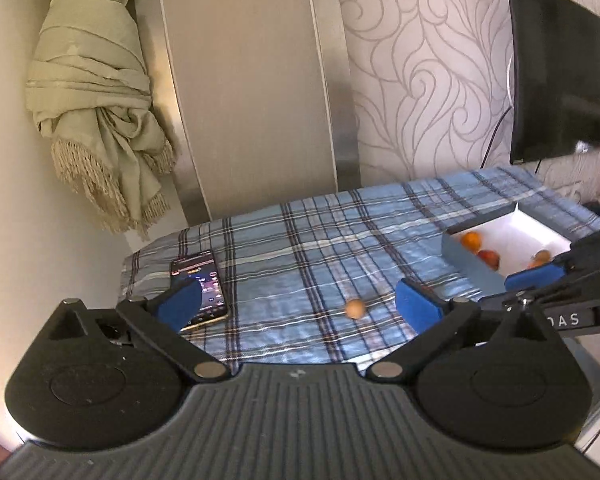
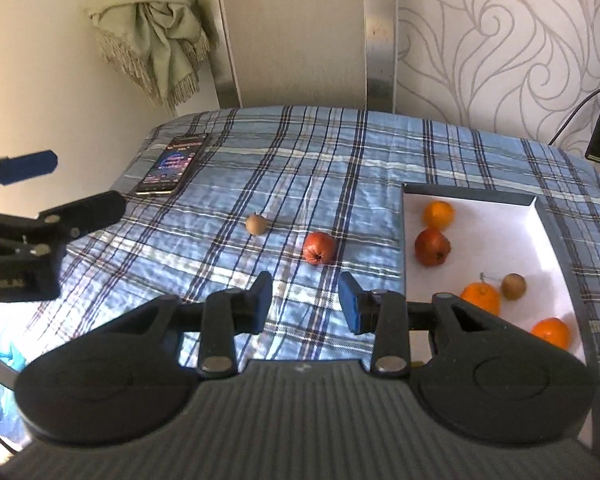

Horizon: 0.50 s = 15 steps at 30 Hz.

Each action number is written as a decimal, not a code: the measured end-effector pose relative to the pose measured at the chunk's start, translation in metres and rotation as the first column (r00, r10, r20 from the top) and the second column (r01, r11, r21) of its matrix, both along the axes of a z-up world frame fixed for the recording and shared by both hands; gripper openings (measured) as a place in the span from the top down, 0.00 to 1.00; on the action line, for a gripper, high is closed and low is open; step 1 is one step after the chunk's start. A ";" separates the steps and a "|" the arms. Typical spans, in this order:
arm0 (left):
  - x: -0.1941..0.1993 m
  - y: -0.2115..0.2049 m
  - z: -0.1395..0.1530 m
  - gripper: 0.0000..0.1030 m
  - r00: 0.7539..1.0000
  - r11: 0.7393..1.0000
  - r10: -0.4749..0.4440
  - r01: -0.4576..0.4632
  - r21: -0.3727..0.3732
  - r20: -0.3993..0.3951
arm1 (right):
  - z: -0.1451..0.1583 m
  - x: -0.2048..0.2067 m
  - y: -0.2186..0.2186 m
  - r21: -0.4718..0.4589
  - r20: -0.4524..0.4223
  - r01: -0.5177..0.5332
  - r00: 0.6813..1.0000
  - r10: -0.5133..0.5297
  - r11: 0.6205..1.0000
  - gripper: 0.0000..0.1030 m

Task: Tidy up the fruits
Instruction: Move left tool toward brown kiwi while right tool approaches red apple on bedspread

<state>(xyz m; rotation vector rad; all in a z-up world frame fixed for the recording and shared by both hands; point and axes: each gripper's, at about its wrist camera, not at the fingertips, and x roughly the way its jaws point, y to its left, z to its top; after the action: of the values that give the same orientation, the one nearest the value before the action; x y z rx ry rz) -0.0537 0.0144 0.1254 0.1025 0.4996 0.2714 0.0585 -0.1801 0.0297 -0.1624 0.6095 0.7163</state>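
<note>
A small brown fruit (image 2: 256, 224) and a red apple (image 2: 319, 248) lie on the plaid cloth (image 2: 340, 168). The brown fruit also shows in the left wrist view (image 1: 355, 309). A grey box with a white inside (image 2: 540, 240) holds several oranges, a red apple (image 2: 432, 247) and a brown fruit (image 2: 513, 286). My right gripper (image 2: 306, 302) is open and empty, just in front of the loose apple. My left gripper (image 1: 297, 304) is open and empty, hovering above the cloth; it shows at the left of the right wrist view (image 2: 55, 184).
A phone (image 2: 172, 164) with a lit screen lies at the cloth's far left; it also shows in the left wrist view (image 1: 199, 286). A knotted curtain (image 1: 95, 108) hangs at the left wall. A dark TV screen (image 1: 560, 80) stands at the right behind the box (image 1: 480, 268).
</note>
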 end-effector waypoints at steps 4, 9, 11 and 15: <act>0.010 0.010 -0.007 0.00 1.000 1.000 0.001 -0.002 -0.015 -0.016 | -0.005 0.006 0.008 -0.012 -0.011 0.012 1.000 -0.012 1.000 0.62; 0.021 0.022 -0.015 0.00 1.000 0.998 0.013 -0.014 -0.060 -0.024 | -0.017 0.021 0.015 -0.033 -0.031 0.048 0.998 -0.049 0.998 0.62; 0.024 0.026 -0.018 0.00 0.999 0.997 0.019 -0.022 -0.074 -0.031 | -0.022 0.029 0.019 -0.038 -0.035 0.068 0.997 -0.070 0.997 0.62; 0.035 0.033 -0.026 0.00 0.999 0.995 -0.008 0.003 -0.099 -0.051 | -0.030 0.043 0.027 -0.046 -0.044 0.097 0.994 -0.099 0.994 0.62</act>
<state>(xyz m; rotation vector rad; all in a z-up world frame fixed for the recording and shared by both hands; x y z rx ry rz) -0.0190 0.0474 0.0997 0.0139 0.5626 0.2388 0.1014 -0.1532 0.0001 -0.1562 0.6733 0.6135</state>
